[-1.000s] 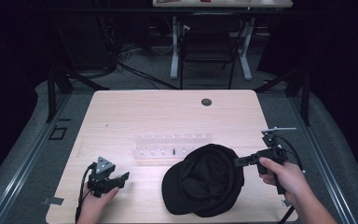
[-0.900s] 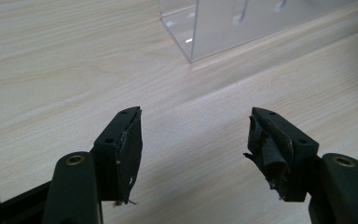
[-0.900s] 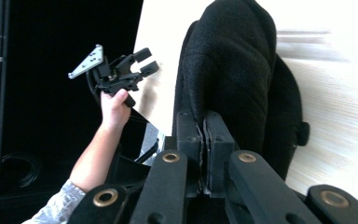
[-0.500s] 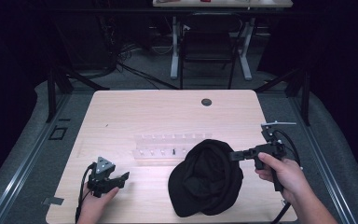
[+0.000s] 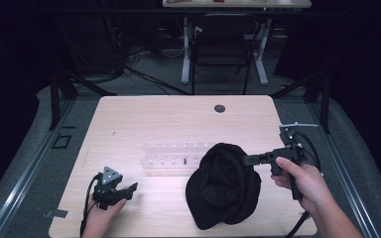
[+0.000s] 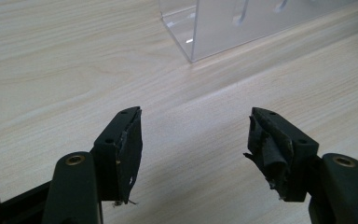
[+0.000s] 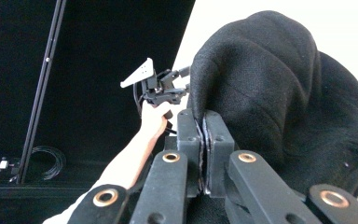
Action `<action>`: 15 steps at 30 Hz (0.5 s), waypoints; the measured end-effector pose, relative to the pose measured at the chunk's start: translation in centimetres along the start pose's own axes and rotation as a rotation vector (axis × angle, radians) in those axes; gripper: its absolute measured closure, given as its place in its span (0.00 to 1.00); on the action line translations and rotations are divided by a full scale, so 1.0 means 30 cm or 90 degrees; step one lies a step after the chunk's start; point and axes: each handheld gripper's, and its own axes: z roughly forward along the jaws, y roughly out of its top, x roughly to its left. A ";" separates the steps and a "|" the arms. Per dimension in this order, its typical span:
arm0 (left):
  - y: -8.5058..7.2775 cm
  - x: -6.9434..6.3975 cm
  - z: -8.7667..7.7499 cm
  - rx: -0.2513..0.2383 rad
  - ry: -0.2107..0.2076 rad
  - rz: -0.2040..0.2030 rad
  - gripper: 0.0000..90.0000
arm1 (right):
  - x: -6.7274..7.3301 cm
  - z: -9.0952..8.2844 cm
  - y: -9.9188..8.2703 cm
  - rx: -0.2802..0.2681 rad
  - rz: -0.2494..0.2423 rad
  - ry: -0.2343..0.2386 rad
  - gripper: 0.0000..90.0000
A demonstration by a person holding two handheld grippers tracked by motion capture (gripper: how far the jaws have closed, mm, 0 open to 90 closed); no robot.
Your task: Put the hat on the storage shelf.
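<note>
A black fabric cap [image 5: 223,188] lies at the front right of the wooden table [image 5: 154,119], its right edge raised off the surface. My right gripper [image 5: 245,159] is shut on that raised edge, held level and pointing left. In the right gripper view the jaws [image 7: 204,126] are pressed together on the cap's fabric [image 7: 279,93], and the other hand with its gripper [image 7: 168,88] shows farther off. My left gripper [image 5: 129,191] rests low at the front left, apart from the cap. Its jaws [image 6: 196,140] stand open with only bare wood between them.
A clear acrylic rack [image 5: 173,157] with small pegs lies across the table's middle, just left of the cap; its corner [image 6: 242,23] shows ahead of the left gripper. A dark round grommet [image 5: 220,108] sits near the far edge. A chair and desk legs stand beyond.
The right gripper has risen with the cap's edge in it, so the cap has tipped up and bunched on that side. The left gripper has stayed put.
</note>
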 end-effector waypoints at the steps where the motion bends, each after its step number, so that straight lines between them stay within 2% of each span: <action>1: 0.000 0.000 0.000 0.000 0.000 0.001 0.40 | 0.008 -0.003 0.002 -0.002 -0.002 0.001 0.98; 7: 0.000 -0.001 0.001 0.000 -0.001 0.002 0.40 | 0.036 -0.018 0.010 -0.009 -0.012 -0.001 0.98; 14: 0.000 -0.003 0.002 0.000 -0.001 0.001 0.40 | 0.075 -0.053 0.022 -0.031 -0.025 -0.006 0.98; 15: 0.000 -0.003 0.002 0.001 -0.001 0.001 0.40 | 0.079 -0.058 0.025 -0.042 -0.029 -0.004 0.98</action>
